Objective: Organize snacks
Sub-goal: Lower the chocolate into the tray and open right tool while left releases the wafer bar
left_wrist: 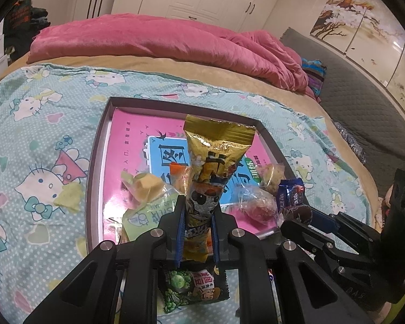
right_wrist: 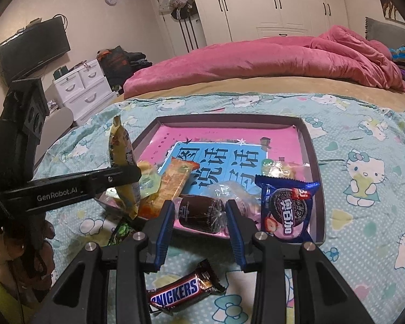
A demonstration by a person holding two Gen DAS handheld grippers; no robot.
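My left gripper is shut on a tall gold snack packet with a panda and holds it upright over the near left part of the dark-rimmed tray. The right wrist view shows that packet in the left gripper at the tray's near left corner. My right gripper is shut on a brown round cake in clear wrap at the tray's near edge. Several snacks lie in the tray, among them a blue Oreo pack and an orange packet.
A Snickers bar lies on the Hello Kitty bedspread just under my right gripper. A green pea packet lies below my left gripper. A pink duvet is heaped behind the tray. White drawers stand left of the bed.
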